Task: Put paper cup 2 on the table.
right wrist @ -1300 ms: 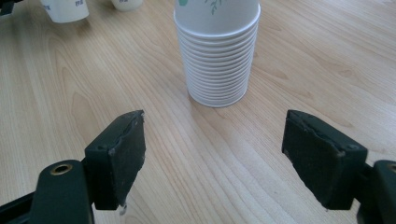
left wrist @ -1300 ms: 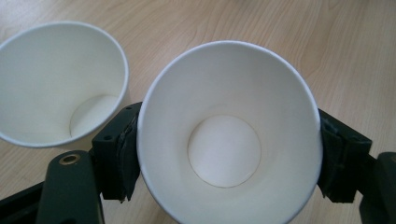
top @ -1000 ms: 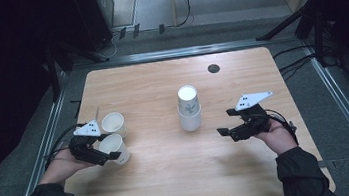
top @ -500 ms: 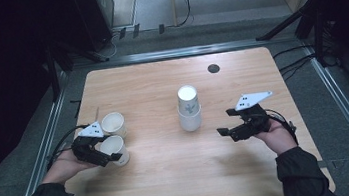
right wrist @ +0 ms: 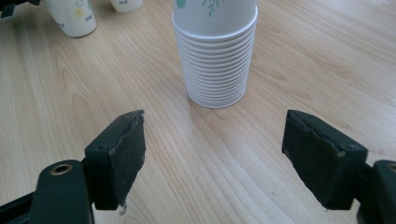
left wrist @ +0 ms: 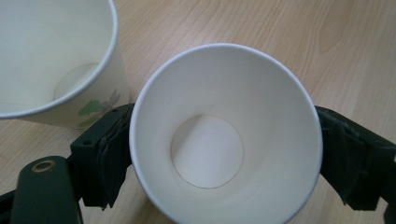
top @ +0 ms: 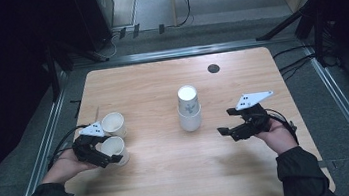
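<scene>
Two white paper cups stand upright at the table's left: a far cup (top: pixel 113 123) (left wrist: pixel 51 60) and a near cup (top: pixel 114 146) (left wrist: pixel 224 140). My left gripper (top: pixel 114 153) (left wrist: pixel 224 158) sits around the near cup. Its jaws have just been opening, and the cup stands round and unsqueezed between the pads, which lie close against its sides. A tall stack of upside-down paper cups (top: pixel 189 109) (right wrist: pixel 215 60) stands mid-table. My right gripper (top: pixel 228 132) (right wrist: pixel 215 158) rests to the right of the stack, aimed at it, open with nothing between its pads.
The wooden table (top: pixel 172 179) has a small black round hole (top: pixel 213 68) near its far edge. Metal rails and dark floor with cables surround it. Both loose cups (right wrist: pixel 72 16) appear far off in the right gripper view.
The left gripper's jaws have spread wider around the near cup, which stays standing where it was. Neither hand has shifted, and the right gripper looks the same.
</scene>
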Motion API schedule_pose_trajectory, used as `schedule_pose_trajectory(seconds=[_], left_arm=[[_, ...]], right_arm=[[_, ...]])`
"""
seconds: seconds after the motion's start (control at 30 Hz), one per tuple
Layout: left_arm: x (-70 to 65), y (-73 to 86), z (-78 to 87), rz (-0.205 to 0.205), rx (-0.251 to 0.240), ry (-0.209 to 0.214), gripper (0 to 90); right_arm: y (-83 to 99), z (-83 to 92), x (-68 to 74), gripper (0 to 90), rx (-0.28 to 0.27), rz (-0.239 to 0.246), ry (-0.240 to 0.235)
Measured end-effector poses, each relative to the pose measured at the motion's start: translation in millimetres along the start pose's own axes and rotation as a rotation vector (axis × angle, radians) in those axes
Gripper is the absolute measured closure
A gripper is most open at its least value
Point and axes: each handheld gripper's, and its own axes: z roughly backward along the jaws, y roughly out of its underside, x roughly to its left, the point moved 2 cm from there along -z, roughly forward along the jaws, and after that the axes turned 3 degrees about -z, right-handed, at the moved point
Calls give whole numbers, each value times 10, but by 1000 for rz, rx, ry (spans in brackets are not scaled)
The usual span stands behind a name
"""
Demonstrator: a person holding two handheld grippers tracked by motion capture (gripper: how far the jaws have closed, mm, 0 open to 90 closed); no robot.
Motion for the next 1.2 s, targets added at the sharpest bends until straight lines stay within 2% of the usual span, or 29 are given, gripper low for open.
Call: schedule_pose_trajectory(seconds=[0.3, 0.57, 0.73, 0.87, 1.07, 1.2], left_arm=[[3, -3, 88, 21, -35, 23, 132], [10, -31, 191, 39, -74, 23, 131], [41, -53, 274, 62, -116, 7, 131], [78, -90, 326, 101, -139, 0, 132], [49, -213, 404, 112, -184, -13, 132], [29, -300, 414, 131, -180, -34, 143]], right_arm=[[1, -2, -3, 218, 2, -2, 0], [5, -5, -1, 218, 6, -1, -2], [6, -10, 0, 218, 14, 1, -6], [8, -27, -2, 218, 18, 0, -12], [6, -80, 44, 218, 37, 12, -25], [3, -97, 57, 218, 38, 16, -28]])
